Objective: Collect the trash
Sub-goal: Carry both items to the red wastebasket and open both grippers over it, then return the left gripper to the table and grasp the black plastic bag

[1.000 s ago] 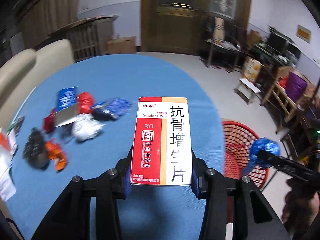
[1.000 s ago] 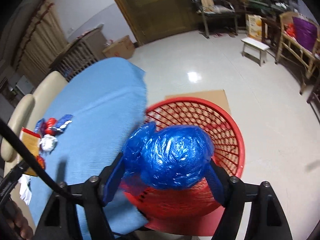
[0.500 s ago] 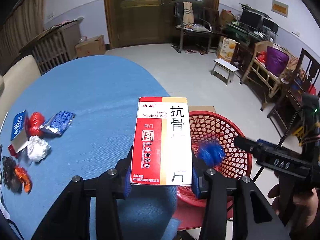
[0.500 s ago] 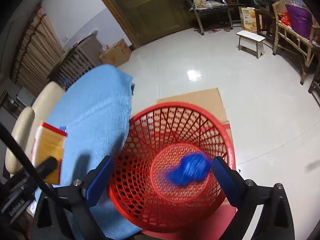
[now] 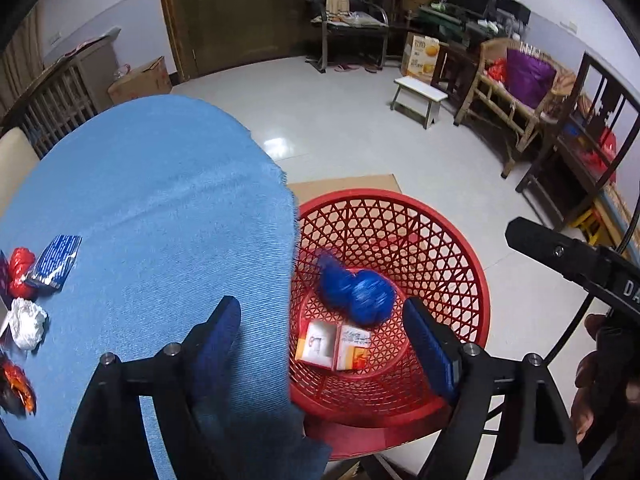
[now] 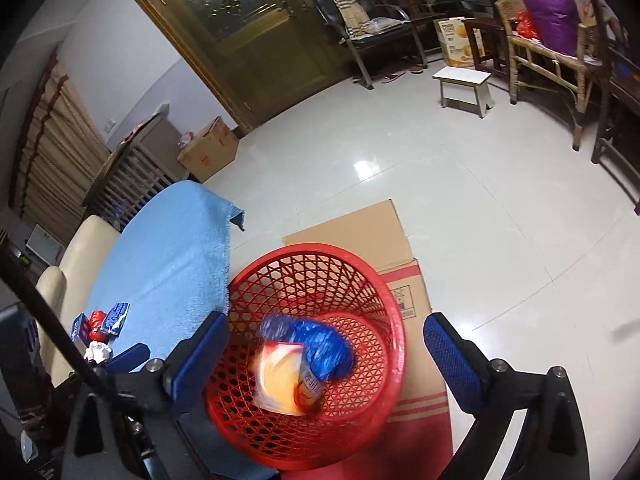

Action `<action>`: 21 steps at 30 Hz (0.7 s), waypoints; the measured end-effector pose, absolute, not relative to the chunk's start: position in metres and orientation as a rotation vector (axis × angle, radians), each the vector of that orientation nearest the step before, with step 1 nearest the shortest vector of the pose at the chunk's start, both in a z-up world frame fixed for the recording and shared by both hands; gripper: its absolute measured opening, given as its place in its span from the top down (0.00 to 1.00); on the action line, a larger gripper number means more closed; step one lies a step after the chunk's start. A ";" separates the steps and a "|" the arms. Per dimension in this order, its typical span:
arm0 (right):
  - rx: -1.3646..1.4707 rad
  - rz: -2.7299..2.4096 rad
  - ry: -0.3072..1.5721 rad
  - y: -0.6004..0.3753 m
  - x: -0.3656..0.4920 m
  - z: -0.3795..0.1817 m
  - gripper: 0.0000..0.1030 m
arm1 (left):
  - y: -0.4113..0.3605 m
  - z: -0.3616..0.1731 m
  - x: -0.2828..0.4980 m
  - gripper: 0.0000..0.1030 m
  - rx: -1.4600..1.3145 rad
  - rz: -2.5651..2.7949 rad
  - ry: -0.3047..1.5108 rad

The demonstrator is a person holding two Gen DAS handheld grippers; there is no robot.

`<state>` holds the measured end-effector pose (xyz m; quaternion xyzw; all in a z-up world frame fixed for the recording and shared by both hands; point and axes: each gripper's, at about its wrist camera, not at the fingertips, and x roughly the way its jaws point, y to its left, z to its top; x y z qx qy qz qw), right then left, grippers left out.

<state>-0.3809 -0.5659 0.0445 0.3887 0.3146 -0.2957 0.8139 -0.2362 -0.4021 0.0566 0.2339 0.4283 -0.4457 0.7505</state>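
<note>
A red mesh basket (image 5: 448, 264) stands on the floor beside the blue-clothed table (image 5: 160, 208). Inside it lie a crumpled blue plastic bag (image 5: 356, 292) and a red-and-white medicine box (image 5: 334, 346). My left gripper (image 5: 320, 328) is open and empty above the table edge and the basket. My right gripper (image 6: 326, 350) is open and empty over the basket (image 6: 360, 276); the bag (image 6: 320, 344) and the blurred box (image 6: 282, 380) show between its fingers. More trash lies on the table at left: a blue wrapper (image 5: 56, 262), a red wrapper (image 5: 20, 270), a white crumpled wad (image 5: 26, 322).
Flattened cardboard (image 6: 360, 232) lies on the floor under the basket. A cream chair (image 6: 68, 264) stands by the table's far side. A small white stool (image 5: 418, 100), wicker chairs (image 5: 516, 92) and a wooden door (image 5: 232, 12) are farther off across the tiled floor.
My left gripper opened and the medicine box dropped into the basket. The blue bag, released earlier by my right gripper, has come to rest there. Both grippers moved further over the basket.
</note>
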 end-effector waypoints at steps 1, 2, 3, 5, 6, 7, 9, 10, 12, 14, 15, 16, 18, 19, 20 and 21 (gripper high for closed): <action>0.829 -0.634 0.668 -0.566 -0.382 0.045 0.04 | -0.395 0.060 -0.232 0.19 0.495 -0.966 0.935; 0.829 -0.636 0.665 -0.566 -0.382 0.045 0.04 | -0.389 0.063 -0.228 0.19 0.483 -0.957 0.934; 0.831 -0.635 0.663 -0.565 -0.381 0.046 0.04 | -0.382 0.066 -0.222 0.19 0.467 -0.945 0.933; 0.830 -0.628 0.662 -0.561 -0.377 0.047 0.04 | -0.361 0.071 -0.211 0.19 0.427 -0.903 0.930; 0.827 -0.619 0.663 -0.559 -0.374 0.049 0.04 | -0.349 0.073 -0.205 0.19 0.404 -0.878 0.931; 0.823 -0.609 0.665 -0.556 -0.370 0.050 0.04 | -0.338 0.074 -0.200 0.19 0.384 -0.854 0.934; 0.807 -0.578 0.668 -0.547 -0.359 0.052 0.04 | -0.312 0.074 -0.189 0.19 0.347 -0.797 0.941; 0.799 -0.563 0.671 -0.542 -0.353 0.053 0.04 | -0.295 0.073 -0.183 0.19 0.328 -0.760 0.941; 0.776 -0.522 0.696 -0.528 -0.337 0.053 0.04 | -0.267 0.071 -0.174 0.19 0.299 -0.695 0.942; 0.752 -0.484 0.728 -0.513 -0.321 0.053 0.04 | -0.238 0.070 -0.166 0.19 0.263 -0.636 0.942; 0.732 -0.458 0.744 -0.503 -0.311 0.055 0.04 | -0.221 0.069 -0.161 0.19 0.240 -0.599 0.943; 0.717 -0.442 0.751 -0.495 -0.305 0.056 0.04 | -0.203 0.069 -0.155 0.19 0.213 -0.561 0.942; 0.670 -0.395 0.771 -0.472 -0.287 0.062 0.04 | -0.174 0.069 -0.144 0.19 0.164 -0.500 0.936; 0.647 -0.370 0.776 -0.461 -0.280 0.066 0.04 | -0.158 0.070 -0.137 0.19 0.138 -0.462 0.932; 0.631 -0.353 0.780 -0.452 -0.275 0.068 0.04 | -0.148 0.071 -0.131 0.19 0.121 -0.435 0.929; 0.615 -0.338 0.785 -0.443 -0.269 0.071 0.04 | -0.132 0.071 -0.122 0.19 0.096 -0.400 0.927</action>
